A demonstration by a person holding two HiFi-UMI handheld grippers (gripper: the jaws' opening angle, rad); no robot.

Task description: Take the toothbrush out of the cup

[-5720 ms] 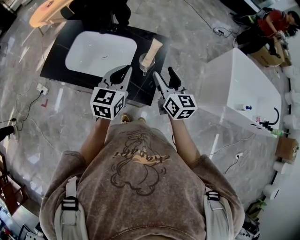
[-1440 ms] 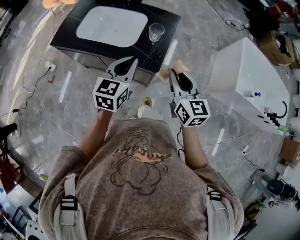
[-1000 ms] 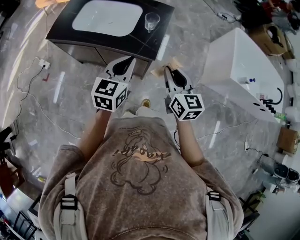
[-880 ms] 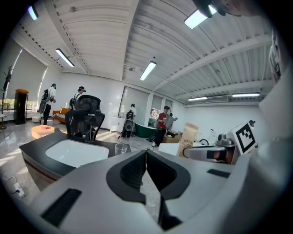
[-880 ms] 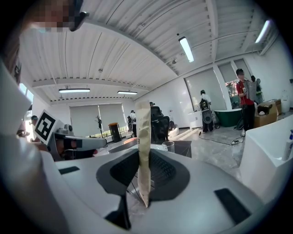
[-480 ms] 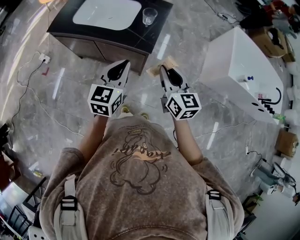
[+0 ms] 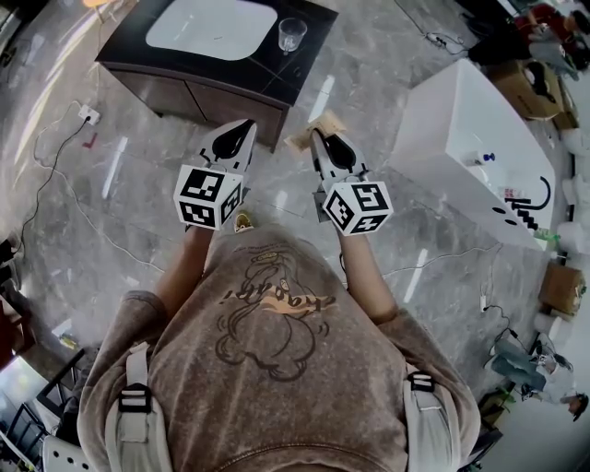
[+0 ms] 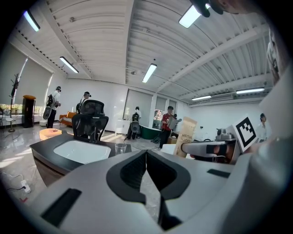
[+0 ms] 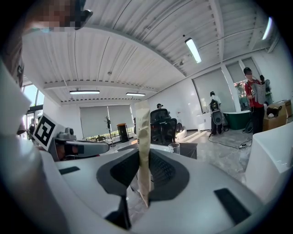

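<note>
The right claw point(image 9: 143, 157) is clamped on the toothbrush point(image 9: 142, 132), a flat tan pack standing upright between its pads, most of it poking out past the tips. The left claw point(image 8: 146, 154) has its jaws together on nothing. Both hang over the floor point(image 7: 138, 212), clear of the tabletop's point(image 7: 309, 69) near edge. The cup point(image 7: 291, 34) stands empty by the tabletop's right edge, beside the sink point(image 7: 212, 23). The risk I see: only 1 narrow strip of the pack is pinched, so a jolt or a slackening grip could let it swivel or drop to the floor.
</note>
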